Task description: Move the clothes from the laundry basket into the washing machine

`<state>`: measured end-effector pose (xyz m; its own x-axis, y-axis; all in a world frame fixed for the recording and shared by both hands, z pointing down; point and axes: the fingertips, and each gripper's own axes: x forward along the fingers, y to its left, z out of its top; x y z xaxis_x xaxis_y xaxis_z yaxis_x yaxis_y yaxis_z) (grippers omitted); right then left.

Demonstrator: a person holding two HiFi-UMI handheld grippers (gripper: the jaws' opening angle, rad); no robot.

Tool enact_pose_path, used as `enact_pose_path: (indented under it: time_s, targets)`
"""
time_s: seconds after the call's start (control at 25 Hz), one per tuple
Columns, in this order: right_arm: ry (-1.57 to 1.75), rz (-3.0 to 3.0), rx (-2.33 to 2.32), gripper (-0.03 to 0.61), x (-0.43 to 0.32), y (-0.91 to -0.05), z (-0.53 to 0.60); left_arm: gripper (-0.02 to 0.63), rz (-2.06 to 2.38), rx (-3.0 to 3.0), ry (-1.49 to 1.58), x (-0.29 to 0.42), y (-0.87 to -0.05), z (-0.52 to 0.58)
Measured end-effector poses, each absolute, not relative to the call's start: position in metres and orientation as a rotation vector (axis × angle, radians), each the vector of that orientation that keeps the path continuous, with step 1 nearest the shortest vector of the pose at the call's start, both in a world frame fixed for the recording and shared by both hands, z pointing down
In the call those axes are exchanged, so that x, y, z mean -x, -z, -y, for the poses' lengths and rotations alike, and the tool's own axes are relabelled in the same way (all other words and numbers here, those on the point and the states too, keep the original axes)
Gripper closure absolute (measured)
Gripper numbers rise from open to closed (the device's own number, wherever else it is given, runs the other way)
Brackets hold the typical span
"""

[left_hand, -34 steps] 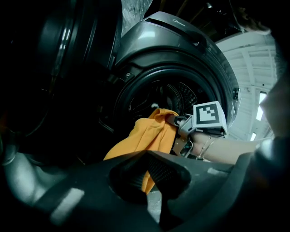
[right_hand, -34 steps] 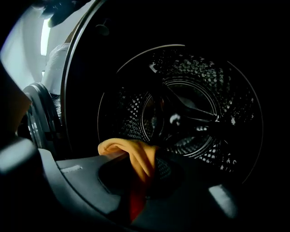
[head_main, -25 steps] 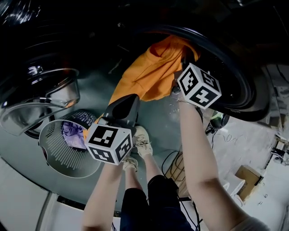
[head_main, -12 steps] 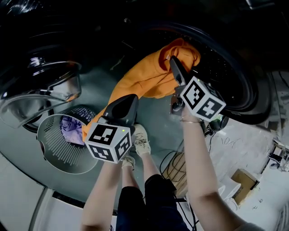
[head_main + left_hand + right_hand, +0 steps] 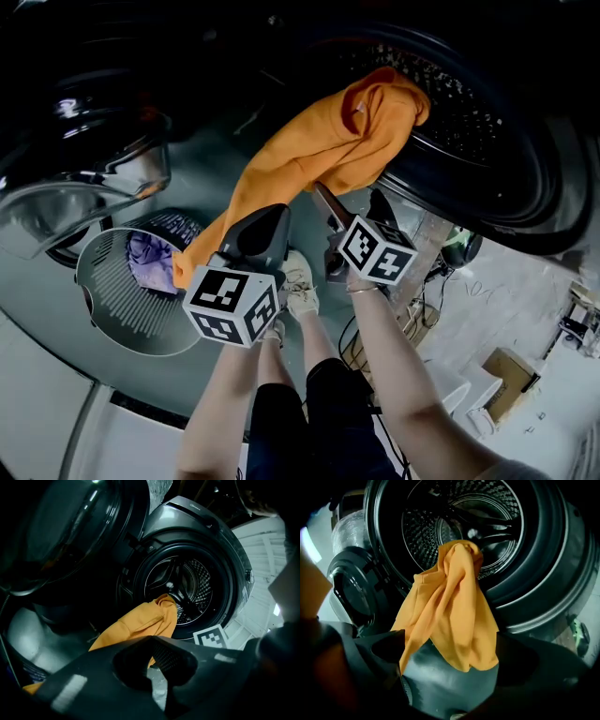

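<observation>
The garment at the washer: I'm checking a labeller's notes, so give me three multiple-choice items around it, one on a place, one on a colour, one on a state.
1. Where is the top end of the garment?
A. in the mouth of the drum
B. on the door
C. on the floor

2. What colour is the cloth in the basket?
A. white
B. purple
C. green

3. How do the jaws of the right gripper stand?
A. shut on the garment
B. shut on the basket
C. apart, holding nothing

Answers:
1 A: the garment's top hangs out of the drum's mouth.
2 B: the head view shows purple fabric inside the basket.
3 C: the right gripper view shows both jaws wide apart, with the garment hanging beyond them.
</observation>
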<state>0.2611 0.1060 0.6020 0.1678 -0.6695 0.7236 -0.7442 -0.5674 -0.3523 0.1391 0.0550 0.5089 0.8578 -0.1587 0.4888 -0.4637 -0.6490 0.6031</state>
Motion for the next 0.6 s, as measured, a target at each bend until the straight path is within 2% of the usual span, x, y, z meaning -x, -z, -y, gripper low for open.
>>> enact_pose_path:
  time_s: [0.24, 0.52, 0.56, 0.6]
  targets:
    - [-1.272, 1.310, -2.315, -0.032, -0.267, -0.625, -0.081, 0.612, 0.468, -2.249, -0.494, -0.144, -0.523, -0.057]
    - [-1.335, 1.199, -2.269, -0.031, -0.289, -0.656, -0.087, 0.613, 0.414, -2.254, -0.511, -0.154, -0.530, -0.060]
    - [-1.343, 1.215, -2.242, -0.004, -0.288, -0.659, -0.085, 0.612, 0.404, -2.258, -0.517, -0.156, -0.530, -0.062]
    - [-1.348, 1.233, -2.211, 0.070, -0.287, -0.660, -0.083, 0.612, 0.400, -2.260, -0.519, -0.157, -0.530, -0.063]
